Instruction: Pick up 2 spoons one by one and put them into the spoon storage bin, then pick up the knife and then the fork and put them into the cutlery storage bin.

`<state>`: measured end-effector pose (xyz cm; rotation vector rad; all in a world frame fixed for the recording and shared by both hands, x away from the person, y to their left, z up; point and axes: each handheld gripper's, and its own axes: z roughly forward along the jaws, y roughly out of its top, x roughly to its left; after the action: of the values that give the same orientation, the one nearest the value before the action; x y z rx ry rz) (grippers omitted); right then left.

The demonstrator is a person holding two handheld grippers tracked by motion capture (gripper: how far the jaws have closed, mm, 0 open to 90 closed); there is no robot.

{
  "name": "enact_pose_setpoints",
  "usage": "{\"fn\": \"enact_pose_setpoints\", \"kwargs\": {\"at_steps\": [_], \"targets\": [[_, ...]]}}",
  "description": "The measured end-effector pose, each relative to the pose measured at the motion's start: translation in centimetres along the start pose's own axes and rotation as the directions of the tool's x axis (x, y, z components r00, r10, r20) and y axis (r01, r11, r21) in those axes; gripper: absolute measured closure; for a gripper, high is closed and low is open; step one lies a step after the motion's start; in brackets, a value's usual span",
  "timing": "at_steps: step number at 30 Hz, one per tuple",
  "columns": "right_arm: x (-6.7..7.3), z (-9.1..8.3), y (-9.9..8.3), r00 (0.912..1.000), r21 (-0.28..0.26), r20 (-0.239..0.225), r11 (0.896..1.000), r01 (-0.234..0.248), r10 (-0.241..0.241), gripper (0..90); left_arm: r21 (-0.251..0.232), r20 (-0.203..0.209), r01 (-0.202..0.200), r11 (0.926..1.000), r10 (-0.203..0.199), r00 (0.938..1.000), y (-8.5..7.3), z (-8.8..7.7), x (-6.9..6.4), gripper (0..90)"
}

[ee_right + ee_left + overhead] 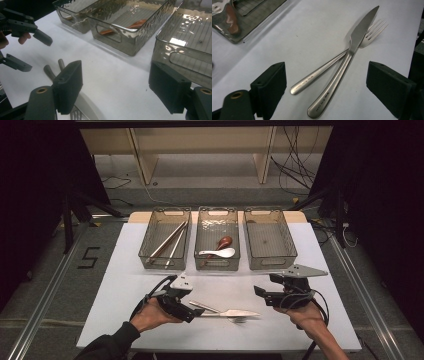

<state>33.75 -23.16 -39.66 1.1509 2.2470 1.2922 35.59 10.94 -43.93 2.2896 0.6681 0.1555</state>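
Sorting cutlery into bins. Knife (352,50) and fork (372,32) lie crossed on the white desk (130,320), near its front edge, knife on top; handles point toward the left tongs (327,85), whose jaws stand spread with nothing pinched, either side of both handles. Right tongs (117,85) also spread and empty, above bare desk near the empty right bin (270,245).

Risks:
- Closing now could catch both handles at once; they sit too close together.
- Polished steel, rounded handles: likely to slip or rotate in flat pads.
- Lifting the knife may drag the fork, since they overlap near the necks.

Materials: cutlery is brushed stainless w/ engraved handles. Bins are smoky clear plastic, ribbed floors, cut-out grips. Left bin (165,242) holds metal chopsticks; middle bin (216,245) holds a white spoon (220,253) and a brown one.
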Motion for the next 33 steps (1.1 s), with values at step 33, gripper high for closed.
{"fn": "enact_pose_setpoints", "kwargs": {"at_steps": [33], "targets": [[0.2,-0.2,-1.1,0.9993,-0.005,-0.027,1.000,-0.025,0.025,25.1,0.189,0.036,-0.116,0.9751,0.111,0.9932,0.9,3.4,-0.5,22.0]]}}
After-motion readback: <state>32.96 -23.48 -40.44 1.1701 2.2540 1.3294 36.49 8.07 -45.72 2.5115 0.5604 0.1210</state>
